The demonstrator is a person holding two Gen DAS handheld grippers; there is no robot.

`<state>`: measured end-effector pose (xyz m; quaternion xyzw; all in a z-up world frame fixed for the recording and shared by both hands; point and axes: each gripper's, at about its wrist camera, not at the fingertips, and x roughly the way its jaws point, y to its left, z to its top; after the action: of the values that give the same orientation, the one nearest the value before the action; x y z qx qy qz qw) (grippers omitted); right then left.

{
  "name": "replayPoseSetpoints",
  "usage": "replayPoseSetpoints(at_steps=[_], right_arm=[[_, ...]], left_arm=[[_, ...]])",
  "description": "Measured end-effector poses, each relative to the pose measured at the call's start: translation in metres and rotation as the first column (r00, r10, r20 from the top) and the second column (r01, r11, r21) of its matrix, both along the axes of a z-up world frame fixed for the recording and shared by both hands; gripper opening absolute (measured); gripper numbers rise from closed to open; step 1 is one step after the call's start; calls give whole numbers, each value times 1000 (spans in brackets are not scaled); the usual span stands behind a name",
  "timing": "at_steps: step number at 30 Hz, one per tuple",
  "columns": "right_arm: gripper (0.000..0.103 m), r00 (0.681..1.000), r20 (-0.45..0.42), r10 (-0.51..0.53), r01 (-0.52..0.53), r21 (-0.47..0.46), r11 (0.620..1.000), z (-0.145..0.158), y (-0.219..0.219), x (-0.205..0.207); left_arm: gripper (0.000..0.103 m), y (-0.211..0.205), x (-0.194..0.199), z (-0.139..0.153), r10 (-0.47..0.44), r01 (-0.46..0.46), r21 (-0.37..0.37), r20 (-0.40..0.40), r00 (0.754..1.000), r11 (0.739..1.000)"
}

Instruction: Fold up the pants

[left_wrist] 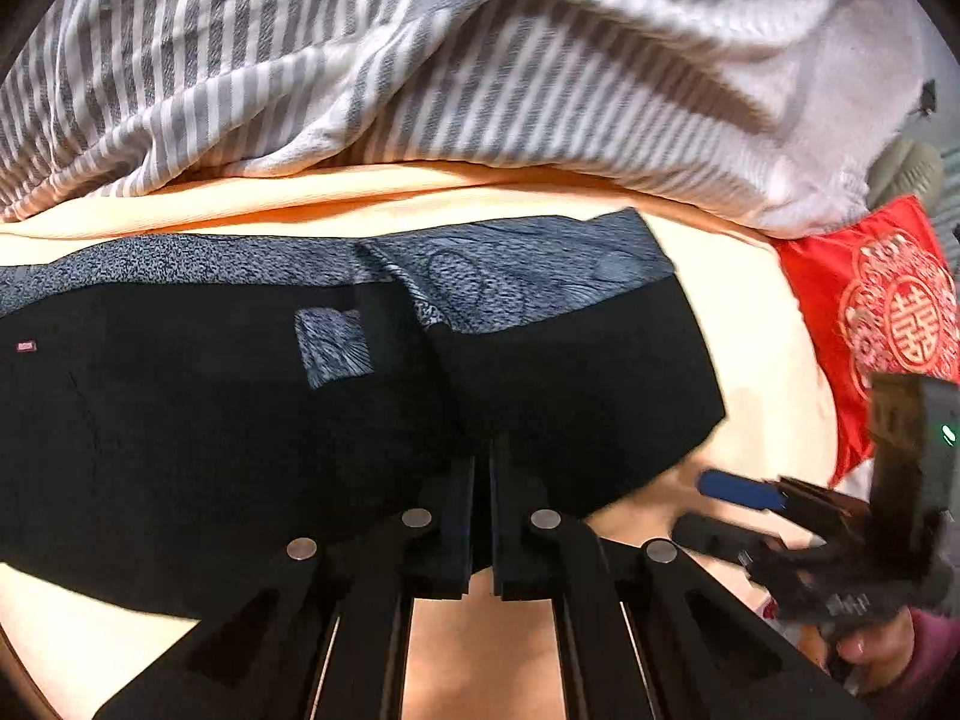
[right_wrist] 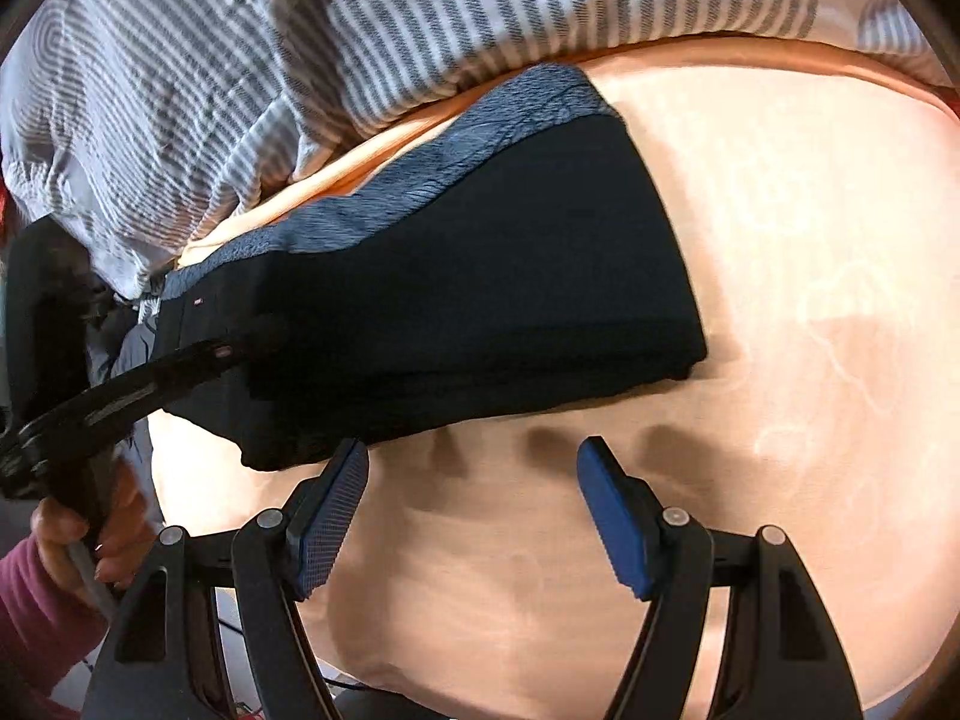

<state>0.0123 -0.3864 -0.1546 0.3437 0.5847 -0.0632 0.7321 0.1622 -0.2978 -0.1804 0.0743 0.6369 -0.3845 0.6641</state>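
Observation:
The black pants [left_wrist: 240,420] with a blue-grey patterned waistband lie folded on the peach bed sheet [left_wrist: 420,198]. My left gripper [left_wrist: 482,450] is shut on the near edge of the pants and holds the fabric between its fingers. In the right wrist view the pants [right_wrist: 480,276] lie as a folded black slab, and the left gripper [right_wrist: 258,330] reaches onto their left part. My right gripper [right_wrist: 474,462] is open and empty, just in front of the pants' near edge, its left pad [right_wrist: 336,504] close to the fabric.
A grey-and-white striped duvet [left_wrist: 420,60] is bunched along the far side of the bed. A red embroidered cushion [left_wrist: 870,324] lies at the right. The right gripper shows at the right in the left wrist view [left_wrist: 744,489].

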Motion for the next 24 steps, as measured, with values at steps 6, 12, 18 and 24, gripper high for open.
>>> replayPoseSetpoints(at_steps=[6,12,18,24], right_arm=[[76,1000,-9,-9,9,3,1000,2,-5,-3],[76,1000,-29,12,-11,37,999,-8,5,-1],[76,998,-26,52,-52,22,998,-4,18,5],[77,999,-6,54,-54,11,998,2,19,17]], left_arm=[[5,23,-14,-35,25,-21,67,-61,998,998],[5,22,-17,-42,15,-11,84,-49,999,996],[77,46,-3,-14,52,-60,146,57,997,987],[82,57,29,-25,147,-144,90,-24,989,985]])
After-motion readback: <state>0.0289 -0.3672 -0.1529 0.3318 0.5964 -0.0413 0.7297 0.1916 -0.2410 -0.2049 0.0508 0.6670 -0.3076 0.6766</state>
